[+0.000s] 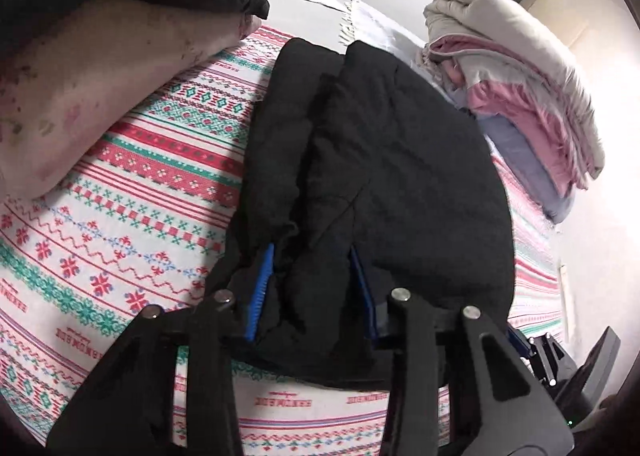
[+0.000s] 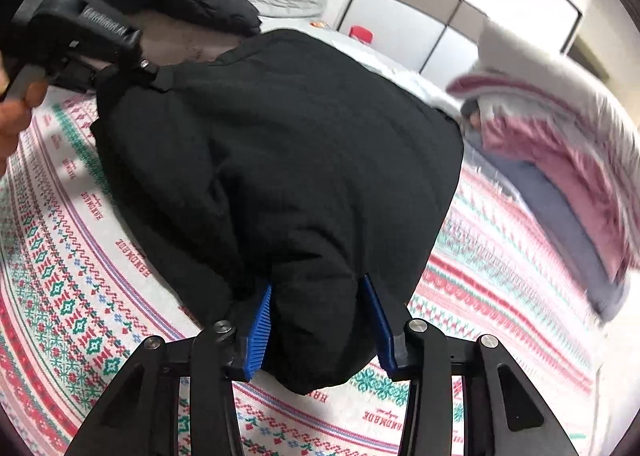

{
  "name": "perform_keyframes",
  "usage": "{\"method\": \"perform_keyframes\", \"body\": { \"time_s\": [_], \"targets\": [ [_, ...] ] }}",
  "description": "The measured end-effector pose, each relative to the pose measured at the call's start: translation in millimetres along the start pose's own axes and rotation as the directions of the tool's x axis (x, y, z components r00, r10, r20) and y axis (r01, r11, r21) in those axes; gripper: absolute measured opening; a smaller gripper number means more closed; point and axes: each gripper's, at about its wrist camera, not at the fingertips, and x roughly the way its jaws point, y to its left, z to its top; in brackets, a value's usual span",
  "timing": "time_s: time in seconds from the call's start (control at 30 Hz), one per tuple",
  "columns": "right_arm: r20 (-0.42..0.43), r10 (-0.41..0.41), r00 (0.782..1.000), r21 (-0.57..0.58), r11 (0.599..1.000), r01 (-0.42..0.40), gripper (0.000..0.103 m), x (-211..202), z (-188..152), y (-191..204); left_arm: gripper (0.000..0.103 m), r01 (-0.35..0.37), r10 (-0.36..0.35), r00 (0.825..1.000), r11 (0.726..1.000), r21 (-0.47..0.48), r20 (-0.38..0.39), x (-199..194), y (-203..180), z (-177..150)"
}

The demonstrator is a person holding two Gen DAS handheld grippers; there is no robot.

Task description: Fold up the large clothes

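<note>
A black padded jacket (image 1: 392, 160) lies bunched on a bed with a red, green and white patterned blanket (image 1: 132, 184). My left gripper (image 1: 314, 288) is shut on a thick fold of the jacket's near edge, its blue pads (image 1: 262, 288) pressing either side. In the right wrist view the same jacket (image 2: 288, 160) fills the middle. My right gripper (image 2: 320, 320) is shut on a puffy fold of its near hem between blue pads (image 2: 260, 332). The left gripper's body (image 2: 92, 44) shows at the jacket's far left edge, held by a hand.
A pile of folded pink, grey and blue bedding (image 1: 520, 96) sits at the right of the bed, also in the right wrist view (image 2: 560, 160). A person's bare arm (image 1: 92, 96) in a black sleeve crosses the upper left. White wardrobe doors (image 2: 460, 4) stand behind.
</note>
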Motion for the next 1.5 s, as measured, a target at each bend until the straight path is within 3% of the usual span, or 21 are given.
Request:
{"method": "perform_keyframes", "body": {
  "time_s": [0.13,0.2,0.27,0.3,0.4,0.47,0.5,0.53,0.63,0.73,0.87,0.97,1.03,1.1,1.17,1.23,1.3,1.33,1.4,1.43,1.5],
  "targets": [
    [0.003,-0.001,1.000,-0.044,0.999,0.001,0.044,-4,-3,15,0.040,0.037,-0.038,0.999,0.999,-0.037,-0.015,6,17,0],
    [0.006,0.083,0.997,0.014,0.996,-0.083,0.047,-12,-5,3,0.040,0.047,-0.048,0.999,0.998,-0.040,-0.023,6,21,0],
    [0.048,0.218,0.975,0.127,0.967,-0.223,0.048,-28,-4,-22,0.040,0.054,-0.056,0.998,0.997,-0.059,-0.032,3,25,1],
    [0.105,0.283,0.953,0.195,0.934,-0.299,0.048,-38,-2,-40,0.040,0.062,-0.065,0.997,0.996,-0.069,-0.038,2,27,2],
    [0.271,0.349,0.897,0.347,0.833,-0.430,0.048,-63,4,-81,0.040,0.084,-0.089,0.995,0.992,-0.099,-0.050,4,30,2],
    [0.272,0.339,0.900,0.401,0.811,-0.427,0.048,-58,19,-92,0.040,0.081,-0.086,0.995,0.993,-0.090,-0.049,5,29,2],
    [0.246,0.326,0.913,0.401,0.824,-0.402,0.047,-51,31,-90,0.040,0.082,-0.087,0.995,0.993,-0.088,-0.049,5,29,2],
    [0.207,0.324,0.923,0.400,0.833,-0.381,0.047,-41,43,-84,0.040,0.089,-0.093,0.994,0.992,-0.090,-0.048,5,30,1],
    [0.072,0.389,0.919,0.427,0.820,-0.381,0.045,0,57,-71,0.041,0.094,-0.099,0.994,0.991,-0.095,-0.049,7,32,2],
    [-0.057,0.340,0.939,0.391,0.873,-0.292,0.045,29,40,-42,0.042,0.103,-0.109,0.992,0.990,-0.092,-0.063,8,35,3],
    [-0.037,0.358,0.933,0.432,0.847,-0.308,0.045,28,15,-40,0.049,0.088,-0.093,0.993,0.993,-0.077,-0.076,6,30,3],
    [-0.051,0.343,0.938,0.432,0.855,-0.289,0.045,32,15,-41,0.050,0.069,-0.073,0.996,0.995,-0.065,-0.054,-8,22,4],
    [-0.065,0.331,0.941,0.435,0.859,-0.272,0.045,34,18,-41,0.050,0.088,-0.087,0.996,0.994,-0.063,0.023,-28,18,5],
    [-0.064,0.314,0.947,0.444,0.859,-0.254,0.045,33,18,-39,0.050,0.136,-0.132,0.982,0.991,-0.019,0.137,-52,9,8],
    [-0.063,0.295,0.953,0.449,0.862,-0.237,0.045,32,19,-37,0.051,0.144,-0.146,0.973,0.989,0.023,0.178,-58,-1,10],
    [-0.067,0.288,0.955,0.451,0.863,-0.228,0.045,31,19,-37,0.051,0.068,-0.074,0.987,0.997,0.046,0.146,-41,-9,12],
    [-0.074,0.300,0.951,0.435,0.868,-0.240,0.047,30,26,-40,0.050,-0.042,0.041,0.999,0.999,0.027,0.035,0,-5,9],
    [-0.080,0.311,0.947,0.420,0.872,-0.251,0.047,28,29,-42,0.050,-0.041,0.041,0.999,0.999,-0.004,0.002,14,4,7],
    [-0.070,0.354,0.933,0.396,0.868,-0.299,0.048,17,46,-52,0.051,0.028,-0.027,1.000,0.996,-0.082,0.014,25,21,5],
    [-0.030,0.370,0.929,0.394,0.858,-0.329,0.048,8,57,-62,0.051,0.051,-0.050,0.999,0.993,-0.102,0.006,24,26,7],
    [0.064,0.330,0.942,0.405,0.854,-0.327,0.048,-5,81,-88,0.050,0.073,-0.074,0.997,0.990,-0.119,-0.003,20,29,10]
  ]
}}
